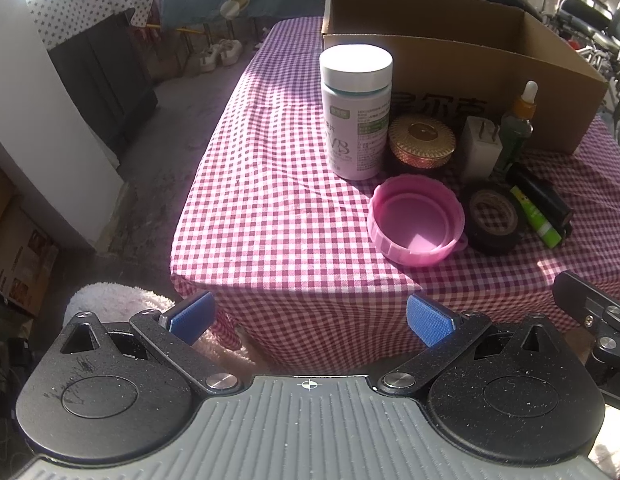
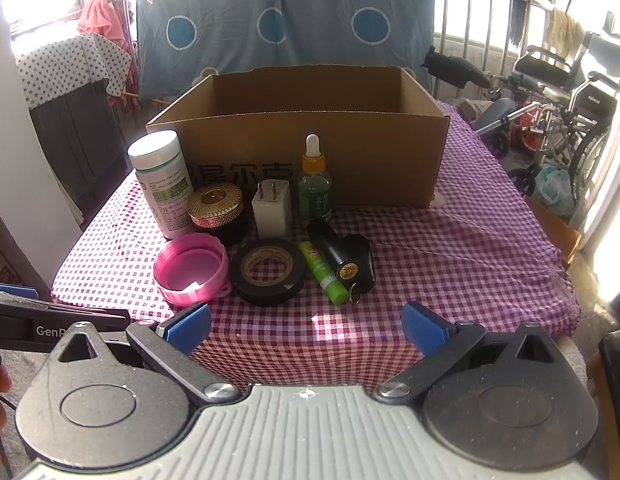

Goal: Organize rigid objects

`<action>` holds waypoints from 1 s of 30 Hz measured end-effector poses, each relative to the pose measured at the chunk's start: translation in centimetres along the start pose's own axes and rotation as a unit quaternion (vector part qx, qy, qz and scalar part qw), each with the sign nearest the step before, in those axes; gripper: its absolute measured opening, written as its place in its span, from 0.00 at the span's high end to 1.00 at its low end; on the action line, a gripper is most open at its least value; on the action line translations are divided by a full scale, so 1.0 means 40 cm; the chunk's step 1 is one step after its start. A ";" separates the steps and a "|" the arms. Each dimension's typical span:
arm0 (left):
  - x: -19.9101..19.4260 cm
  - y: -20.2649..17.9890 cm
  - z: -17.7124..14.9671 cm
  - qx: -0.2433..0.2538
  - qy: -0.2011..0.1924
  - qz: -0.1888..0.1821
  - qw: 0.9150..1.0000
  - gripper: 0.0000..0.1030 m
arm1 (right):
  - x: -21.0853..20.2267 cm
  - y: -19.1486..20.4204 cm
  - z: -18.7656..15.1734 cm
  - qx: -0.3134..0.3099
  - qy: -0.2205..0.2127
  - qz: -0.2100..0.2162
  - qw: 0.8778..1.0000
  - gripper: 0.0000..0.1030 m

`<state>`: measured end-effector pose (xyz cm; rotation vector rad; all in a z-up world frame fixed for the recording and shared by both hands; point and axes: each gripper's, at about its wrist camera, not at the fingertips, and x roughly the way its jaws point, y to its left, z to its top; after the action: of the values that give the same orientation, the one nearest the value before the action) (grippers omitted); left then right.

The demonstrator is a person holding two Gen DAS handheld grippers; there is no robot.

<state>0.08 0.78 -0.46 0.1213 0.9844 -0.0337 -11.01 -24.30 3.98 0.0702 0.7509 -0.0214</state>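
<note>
Table (image 2: 470, 248) draped in red-and-white checked cloth, cardboard box (image 2: 310, 160) open-topped at the far end, printed characters on its near wall. All small things crowded in front of that near wall, none inside as far as visible.

Row closest to the box, in the right wrist view from left: white pill bottle (image 2: 161, 184) upright, cap on; gold-lidded jar (image 2: 215, 210) touching or just beside the bottle; white plug adapter (image 2: 271, 208) with 2 prongs pointing up; dropper bottle (image 2: 314, 184) upright, orange collar, white bulb.

Row farther from the box, nearer the table edge: pink lid (image 2: 191, 268) lying open side up; black tape roll (image 2: 267, 270) flat, just beside the lid; green tube (image 2: 324, 272) lying down; black cylinder (image 2: 336, 254) lying against the tube; black case (image 2: 364, 262) just beyond it, metal ring at its near end.

Left gripper (image 1: 310, 320) held off the near table edge, fingers spread wide, blue pads (image 1: 428, 320) holding nothing. Right gripper (image 2: 305, 328) likewise short of the table edge, fingers spread, nothing between them. Same cluster seen in the left wrist view, pill bottle (image 1: 356, 112) standing at the box's left corner, pink lid (image 1: 416, 218) in front of it.
</note>
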 end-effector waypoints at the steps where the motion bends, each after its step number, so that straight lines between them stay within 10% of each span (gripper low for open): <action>1: 0.000 0.000 0.001 0.000 0.000 0.000 1.000 0.01 | 0.000 0.000 0.000 0.000 0.000 0.000 1.000 0.00; 30: -0.001 0.004 0.004 0.001 0.002 0.009 1.000 0.01 | 0.001 0.001 0.000 0.006 0.002 0.002 1.000 0.00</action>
<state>0.21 0.92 -0.30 0.1318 0.9876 -0.0177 -10.99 -24.26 3.95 0.0828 0.7549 -0.0225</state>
